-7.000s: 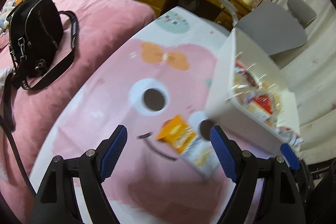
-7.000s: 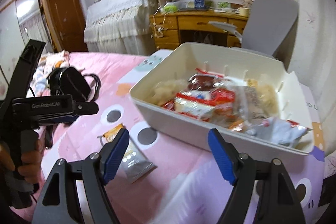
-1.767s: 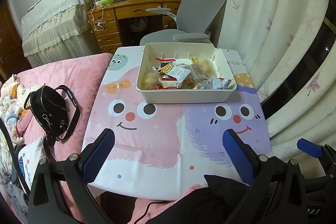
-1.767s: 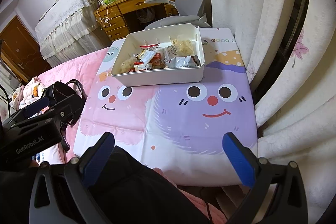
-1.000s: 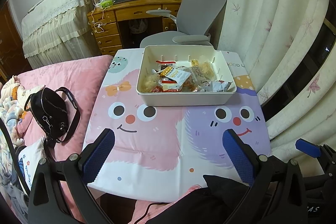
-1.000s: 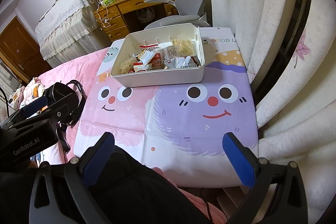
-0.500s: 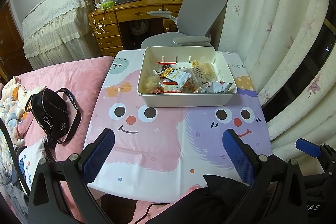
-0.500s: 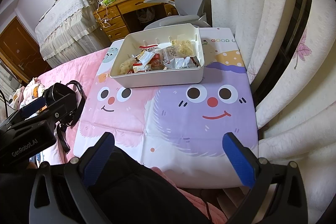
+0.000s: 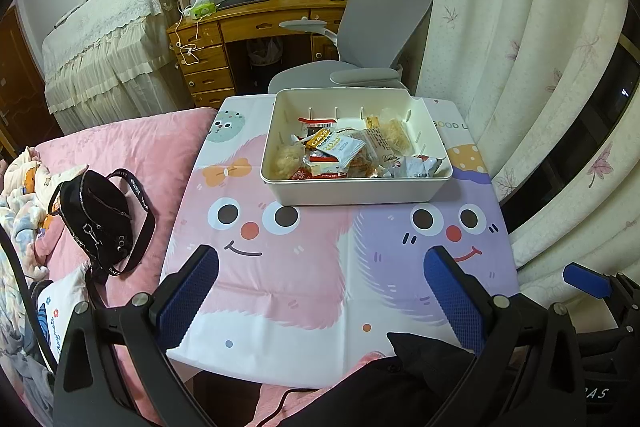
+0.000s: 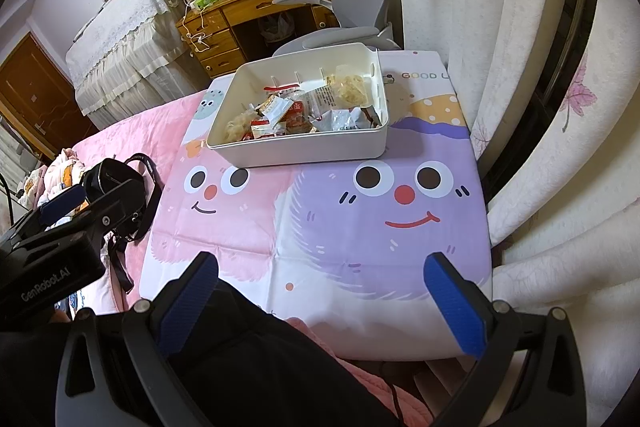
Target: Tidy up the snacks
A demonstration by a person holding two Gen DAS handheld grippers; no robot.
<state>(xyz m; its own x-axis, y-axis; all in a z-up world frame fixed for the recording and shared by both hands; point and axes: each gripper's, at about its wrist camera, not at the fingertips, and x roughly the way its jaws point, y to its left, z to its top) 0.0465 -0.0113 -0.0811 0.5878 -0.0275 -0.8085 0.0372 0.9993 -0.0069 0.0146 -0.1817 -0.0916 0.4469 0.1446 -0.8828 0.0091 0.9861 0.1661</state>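
Status: looks basically done. All visible snack packets [image 9: 340, 147] sit inside the white plastic bin [image 9: 356, 187]; nothing loose on the cartoon-print tablecloth [image 9: 304, 267] in either view. What's left, at a guess: maybe tidying the pile, since the packets lie jumbled and overlapping, not sorted into rows.

Grippers: left gripper [image 9: 320, 291] spread wide, nothing between the jaws, hanging over the near edge of the desk, well apart from the bin. Right gripper [image 10: 320, 295] same: wide, empty, near edge, pulled back. The left unit's black body also shows at the left of the right wrist view.

Where the stuff is: bin sits at the far half of the desk, straddling the pink and purple faces on the cloth, just in front of the grey office chair [image 9: 384, 27].

Materials/shapes:
- Bin: rigid, smooth, rectangular with rounded corners, shallow walls, small vertical ribs along the inside of the far wall.
- Packets: thin crinkly film, some clear with pale, lumpy contents, some printed red/orange/white, one silvery foil at the right end [image 10: 344, 119]. Light and slippery; I'd expect them to slide over each other if poked.
- Cloth: glossy wipe-clean sheet with visible fold creases.
- Gripper pads [image 9: 188, 291]: blue, fine-textured rubber on black frames.

Off-task: black handbag [image 9: 96, 215] on the pink bedspread to the left.
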